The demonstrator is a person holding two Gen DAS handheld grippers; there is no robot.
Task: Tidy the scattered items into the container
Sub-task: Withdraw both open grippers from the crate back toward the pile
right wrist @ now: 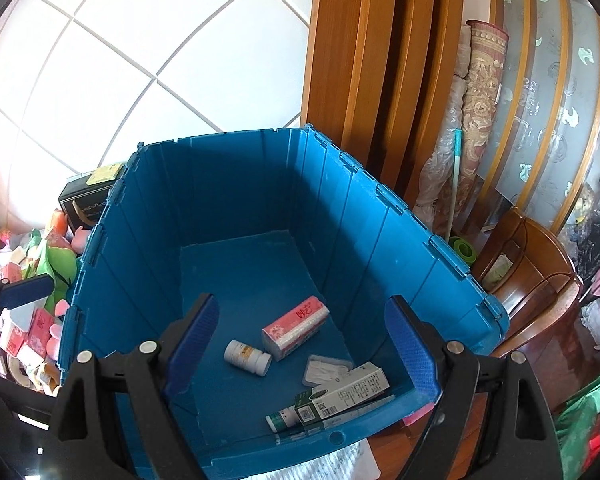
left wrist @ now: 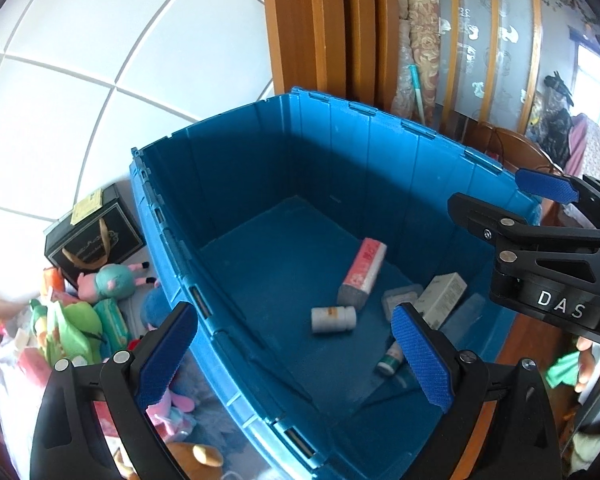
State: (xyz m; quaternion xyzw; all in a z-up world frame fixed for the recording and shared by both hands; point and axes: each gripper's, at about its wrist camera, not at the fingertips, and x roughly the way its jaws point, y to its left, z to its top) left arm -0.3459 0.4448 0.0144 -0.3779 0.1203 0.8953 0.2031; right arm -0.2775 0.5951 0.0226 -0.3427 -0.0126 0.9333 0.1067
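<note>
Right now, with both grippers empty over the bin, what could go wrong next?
1. The two grippers are close: the right gripper crosses the left camera's view, so reaching together risks a knock.
2. The remaining clutter, soft toys and packets, is piled tight against the blue bin wall; the left gripper may catch the rim or grab several things.
3. Dropped items could land on the white bottle.

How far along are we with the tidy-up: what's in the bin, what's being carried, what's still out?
Done: the blue bin holds a pink tissue pack, white pill bottle, clear case, white carton and green-capped tube. In hand: nothing; left tool and right tool are open and empty. Left: plush toys, packets and a black box beside the bin.
</note>
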